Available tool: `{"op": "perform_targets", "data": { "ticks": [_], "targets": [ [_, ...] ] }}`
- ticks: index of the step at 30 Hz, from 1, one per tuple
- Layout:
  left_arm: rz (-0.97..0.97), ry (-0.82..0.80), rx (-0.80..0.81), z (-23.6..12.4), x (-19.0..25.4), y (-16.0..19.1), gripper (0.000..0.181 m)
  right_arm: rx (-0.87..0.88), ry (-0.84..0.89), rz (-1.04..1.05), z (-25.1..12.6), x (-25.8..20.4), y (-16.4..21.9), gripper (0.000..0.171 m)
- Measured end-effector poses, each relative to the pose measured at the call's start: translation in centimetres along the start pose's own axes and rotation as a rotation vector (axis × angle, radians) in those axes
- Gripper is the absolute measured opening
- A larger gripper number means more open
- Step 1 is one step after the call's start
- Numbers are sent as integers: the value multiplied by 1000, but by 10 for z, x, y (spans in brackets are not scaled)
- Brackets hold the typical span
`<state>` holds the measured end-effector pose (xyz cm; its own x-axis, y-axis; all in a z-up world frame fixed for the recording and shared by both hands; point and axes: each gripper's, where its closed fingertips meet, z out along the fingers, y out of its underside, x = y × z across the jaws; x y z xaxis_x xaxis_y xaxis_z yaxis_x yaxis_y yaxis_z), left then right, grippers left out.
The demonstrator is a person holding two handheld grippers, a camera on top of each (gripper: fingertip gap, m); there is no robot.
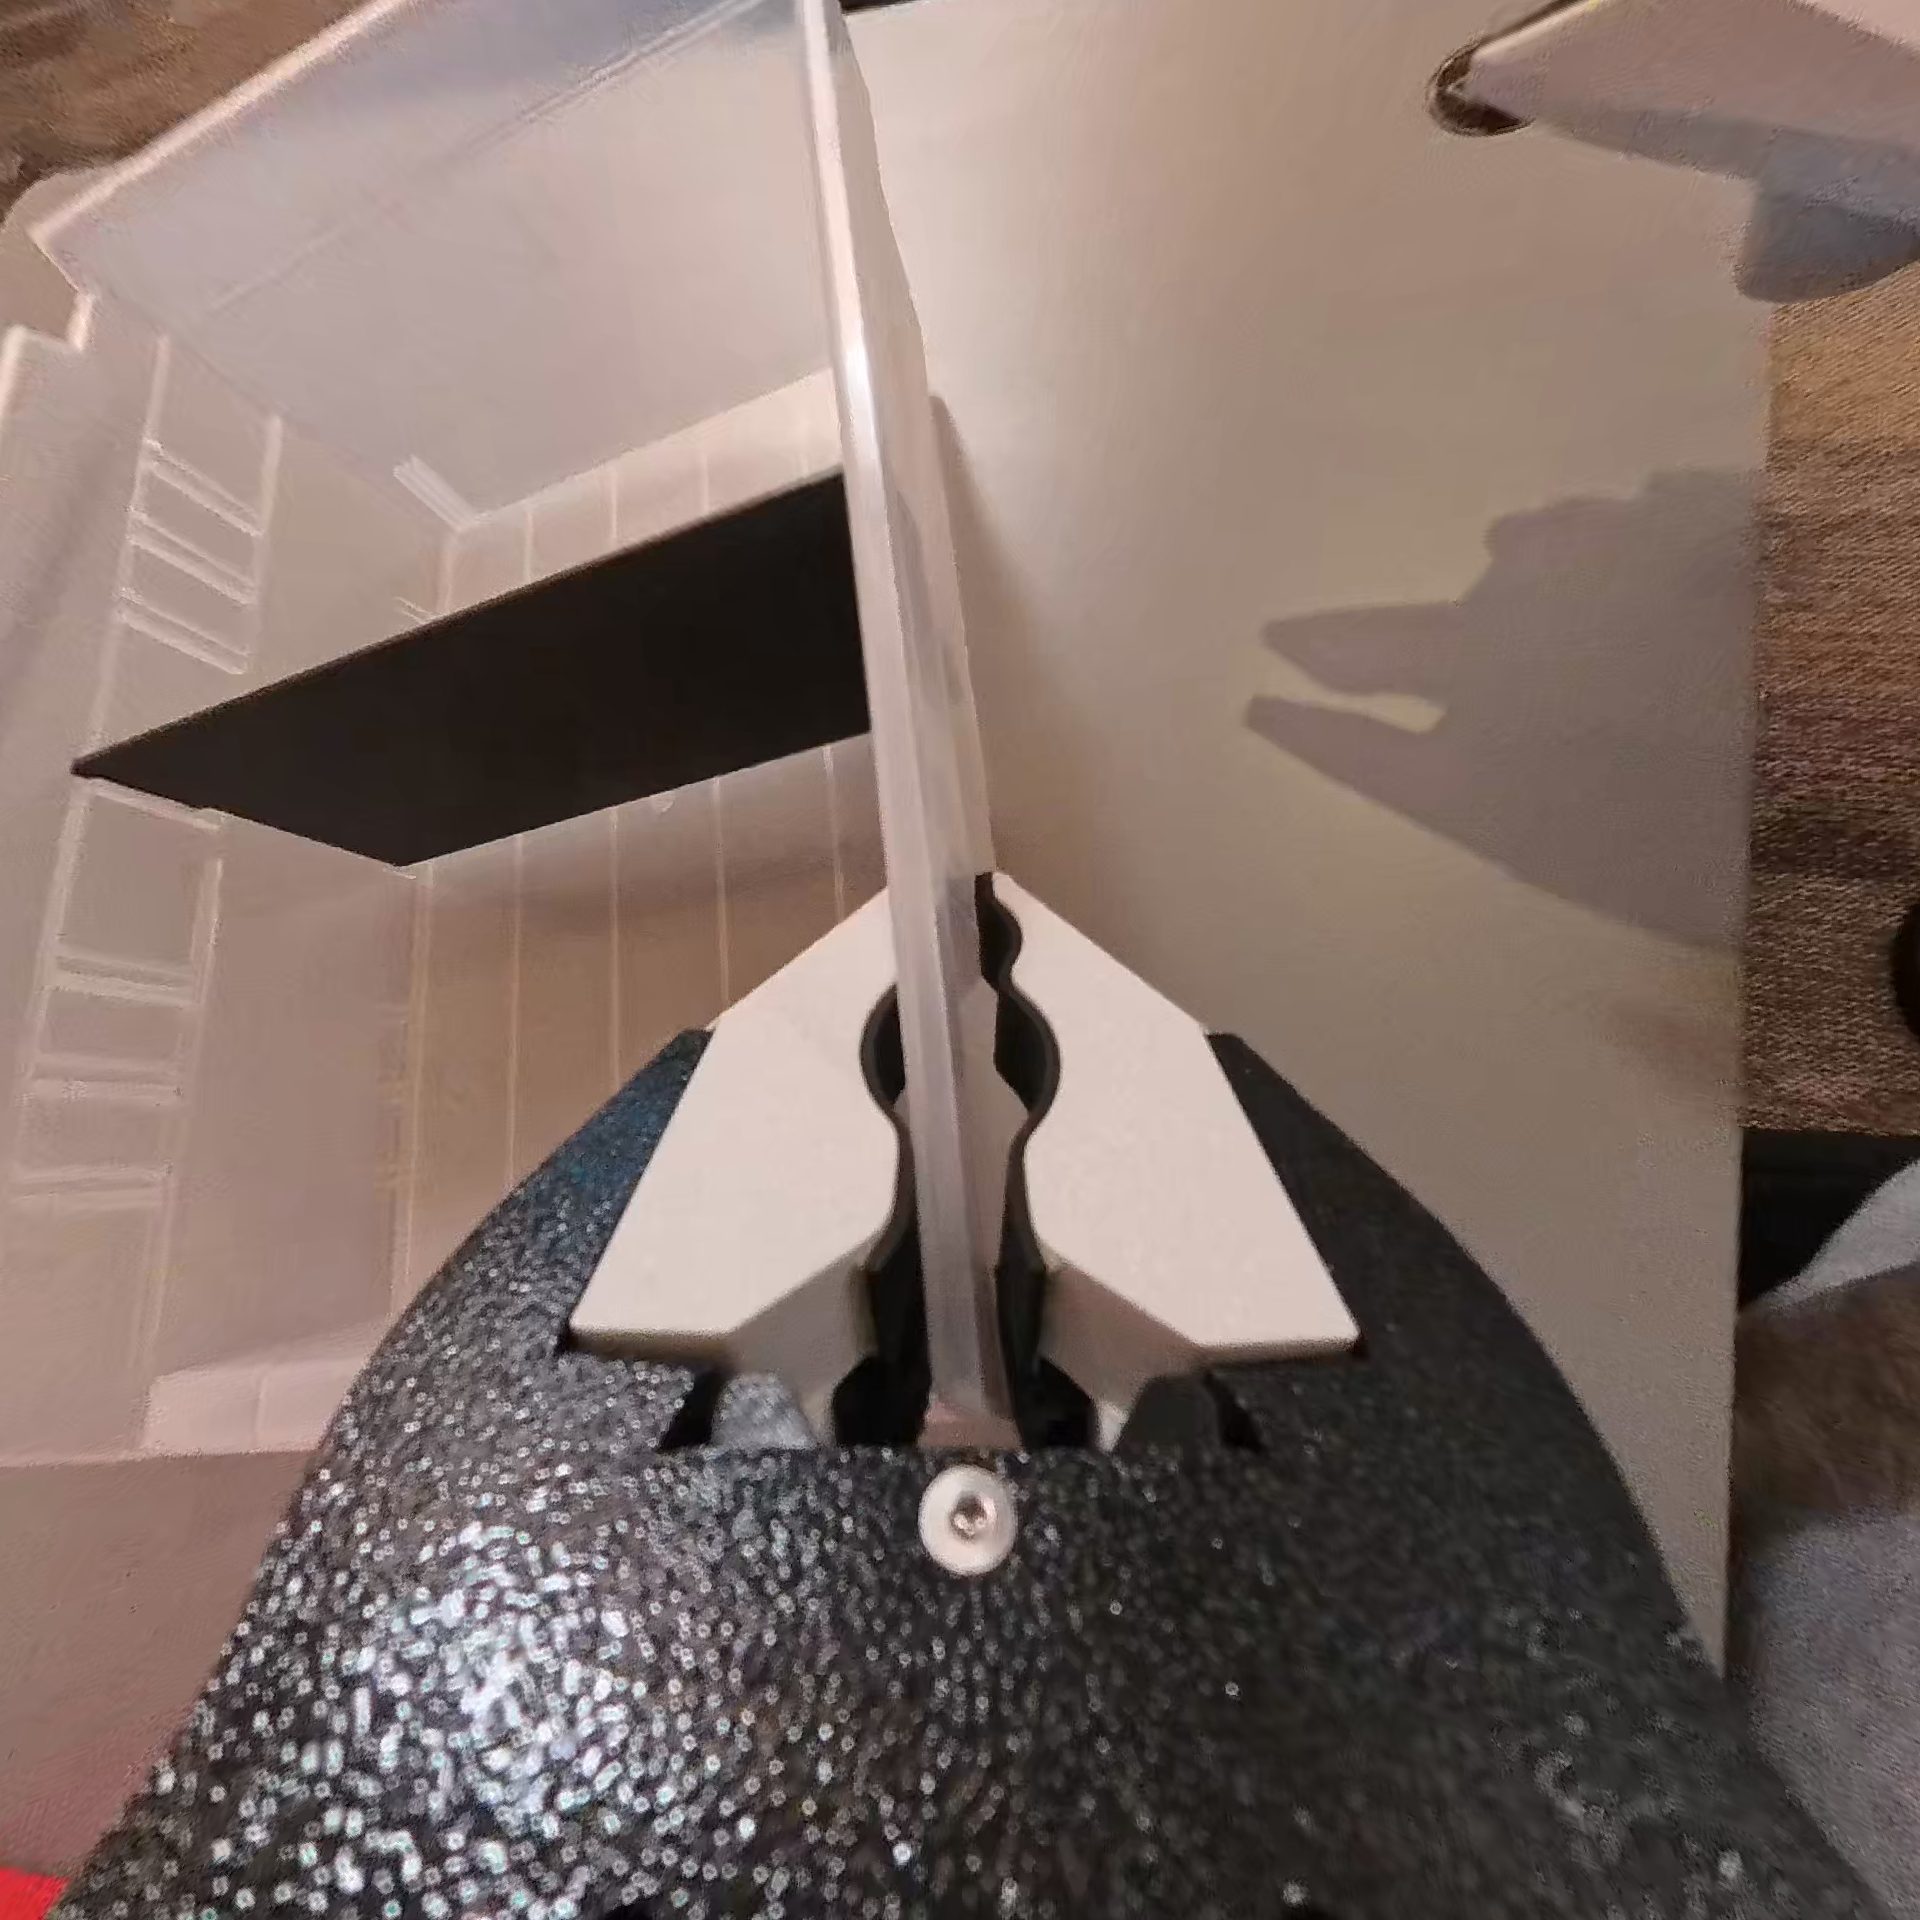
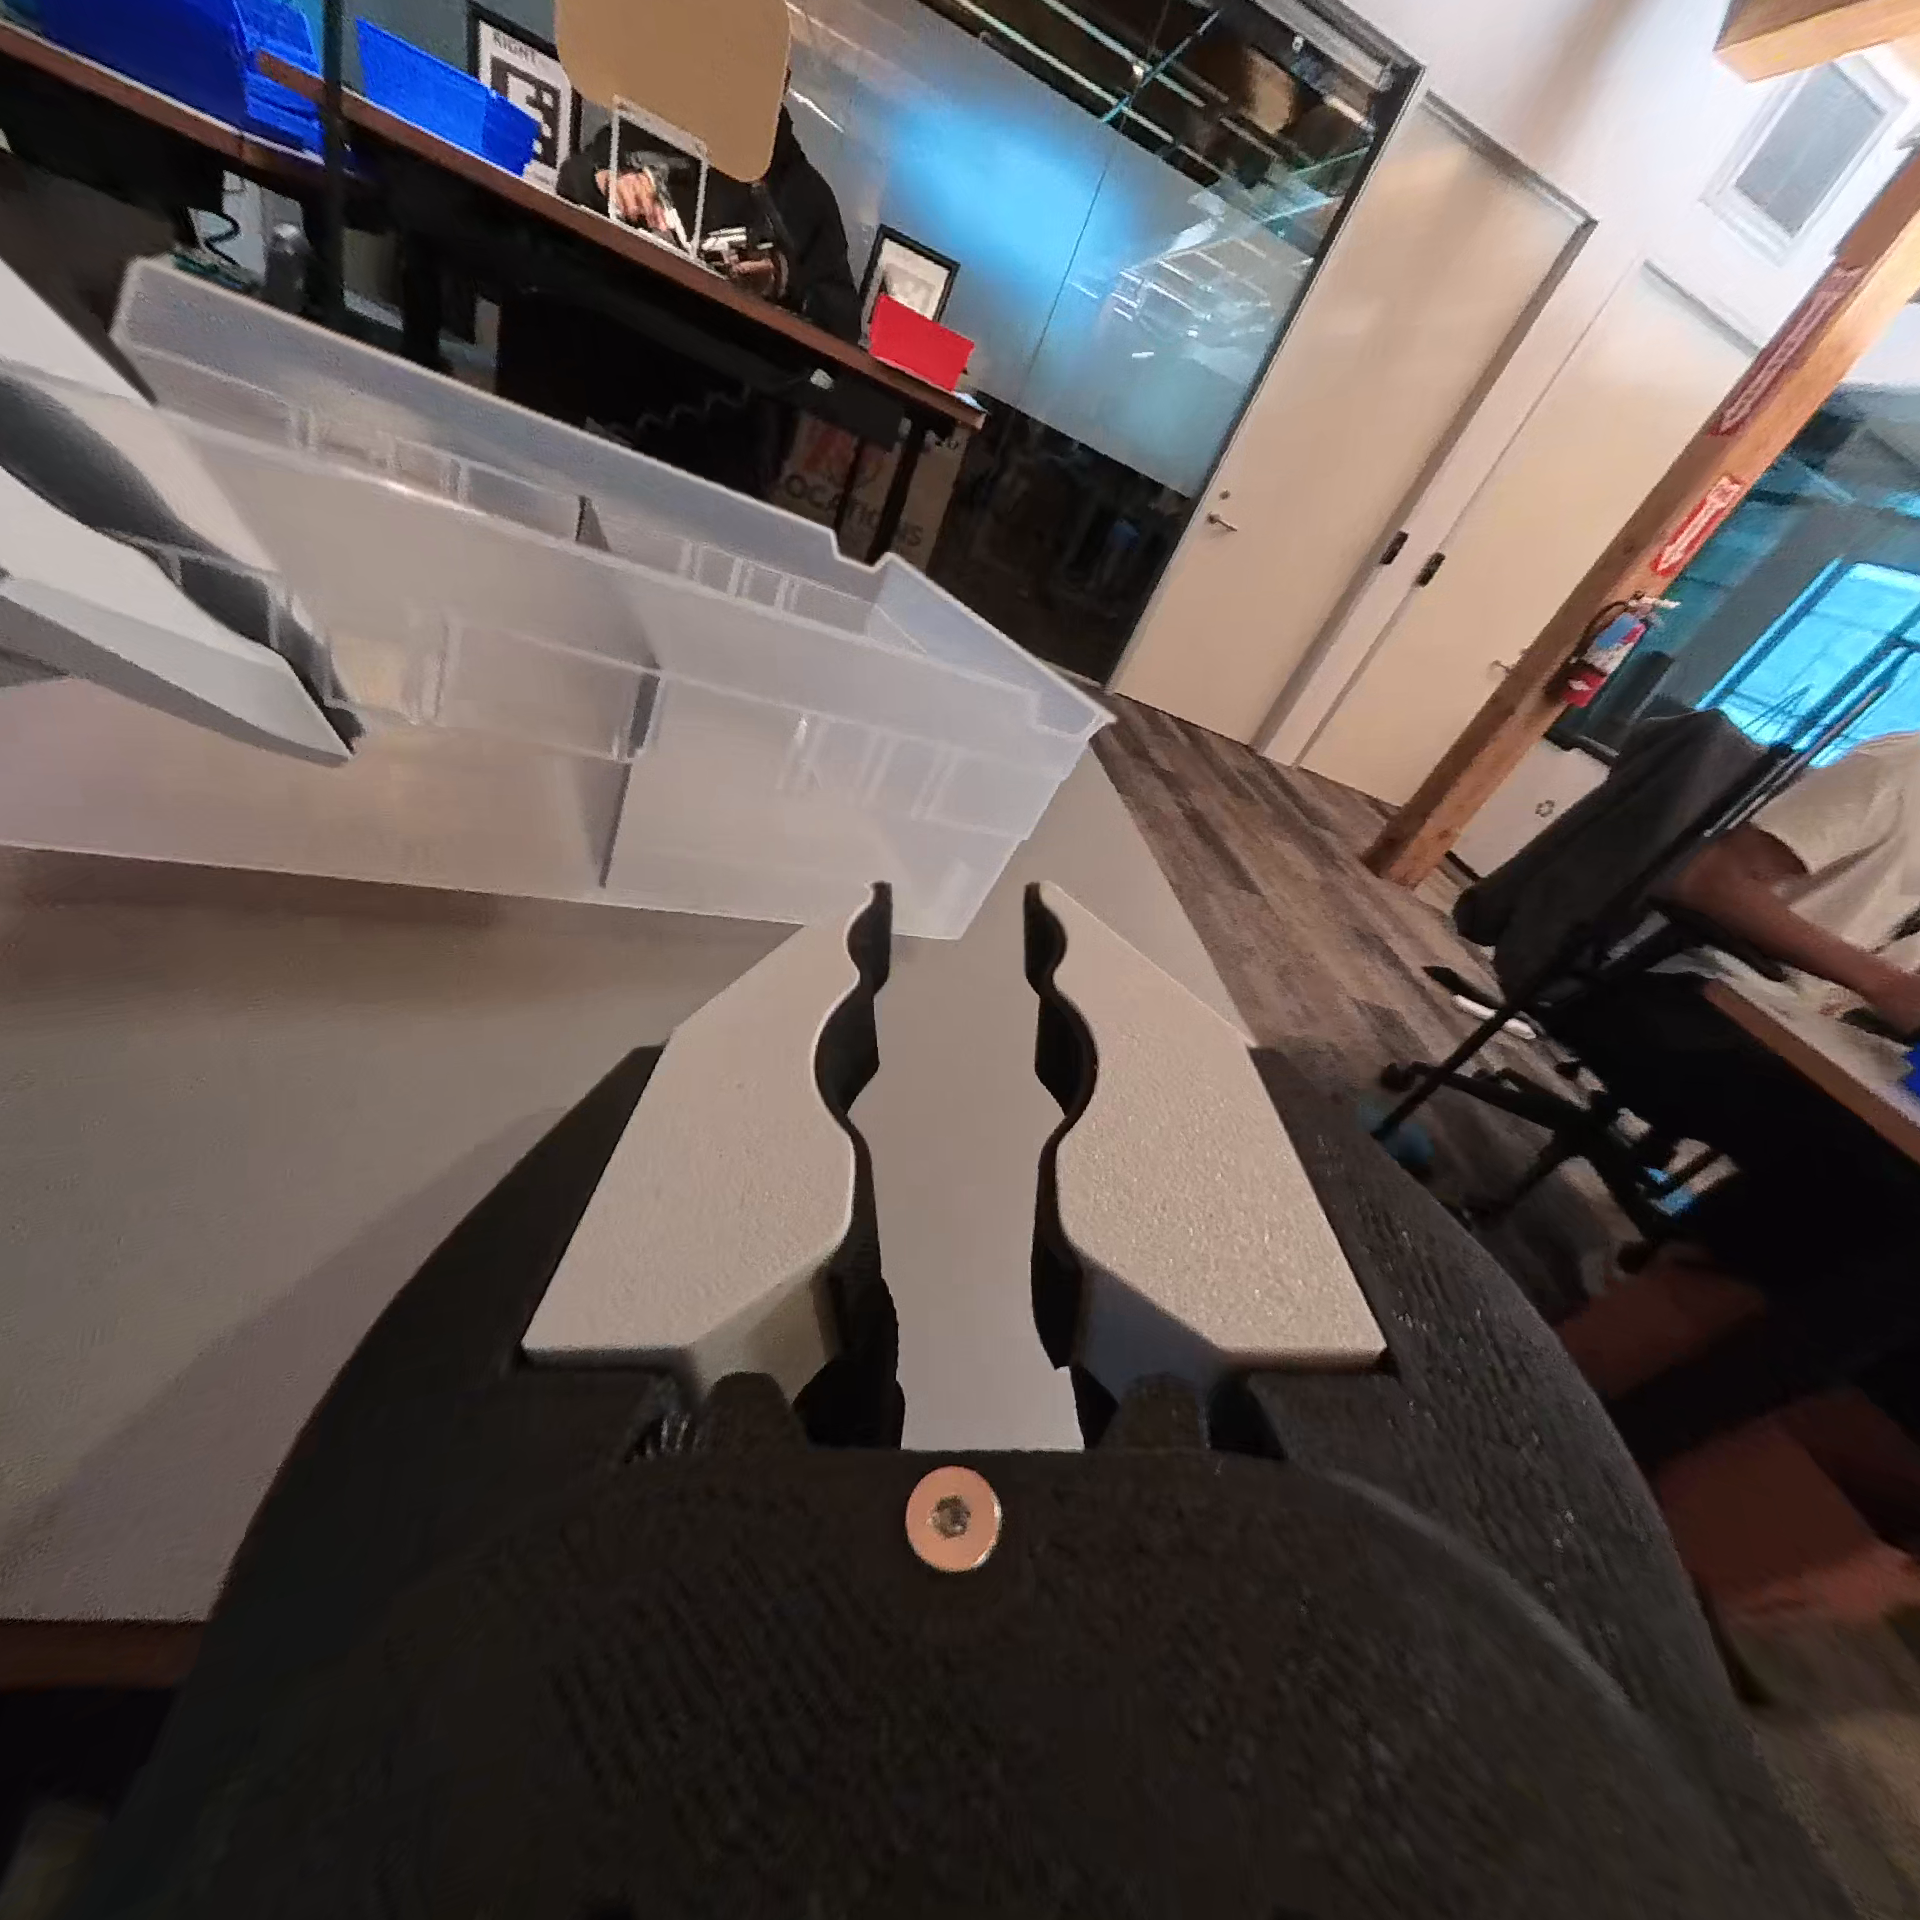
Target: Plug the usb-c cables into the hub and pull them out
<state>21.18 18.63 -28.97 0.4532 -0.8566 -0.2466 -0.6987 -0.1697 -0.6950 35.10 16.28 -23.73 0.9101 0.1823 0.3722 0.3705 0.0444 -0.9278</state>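
Your left tool (image 1: 951, 935) pinched the wall of a clear plastic bin (image 1: 364, 312), its fingers pressed against the thin rim that ran up between them. Your right tool (image 2: 956, 904) hung spread and empty above the pale table (image 2: 260, 1143), just short of the bin's near corner (image 2: 831, 748). No cable or hub showed in either view; where they lay, I could not tell.

Office workspace – long desks (image 2: 665, 265), glass partition (image 2: 1091, 343), office chair (image 2: 1621, 831)
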Motion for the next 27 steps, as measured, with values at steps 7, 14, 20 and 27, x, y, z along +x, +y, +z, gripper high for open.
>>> {"op": "perform_targets", "data": {
  "ticks": [7,14,20,27],
  "targets": [
    [35,-78,25,9,-4,8,12,-13,-36,142,0,0,5,27],
    [28,-260,213,-102,-21,3,66,-25,-143,254,10,-32,-10,43],
    [-210,-692,132,-245,-91,88,57,-64,-232,261,26,-83,-31,52],
    [-562,-843,-14,-329,-117,214,85,-58,-157,278,53,-117,-62,75]
  ]
}}
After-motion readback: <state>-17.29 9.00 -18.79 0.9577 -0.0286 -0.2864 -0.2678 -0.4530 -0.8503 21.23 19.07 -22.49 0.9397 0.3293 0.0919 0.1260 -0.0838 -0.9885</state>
